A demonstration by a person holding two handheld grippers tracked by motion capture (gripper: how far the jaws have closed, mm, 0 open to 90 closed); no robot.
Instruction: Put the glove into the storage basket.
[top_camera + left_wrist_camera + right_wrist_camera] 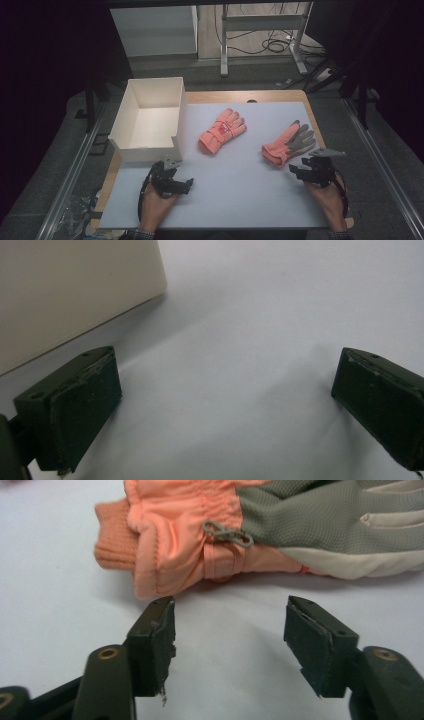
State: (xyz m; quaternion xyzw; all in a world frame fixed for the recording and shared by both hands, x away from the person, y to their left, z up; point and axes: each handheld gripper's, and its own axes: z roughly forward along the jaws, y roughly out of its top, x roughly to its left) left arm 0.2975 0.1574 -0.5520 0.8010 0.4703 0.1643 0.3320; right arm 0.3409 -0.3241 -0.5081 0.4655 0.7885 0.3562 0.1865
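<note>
Two salmon-pink gloves lie on a white mat [240,190]. One glove [222,131] rests back-up near the middle. The other glove [287,145] [190,540] lies to the right, its grey palm up, with a small metal clip at the cuff. My right gripper [301,168] [230,635] sits low on the mat just short of that glove's cuff, jaws open, with bare mat between them. My left gripper [178,174] [225,400] rests open on the mat at the front left, beside the near corner of a white box [142,152] [65,295].
The open white box stands at the mat's left and nothing shows inside it. The mat covers a wooden table [300,95], whose edges show at the back and sides. Desk legs and cables [270,45] lie on the floor beyond the table.
</note>
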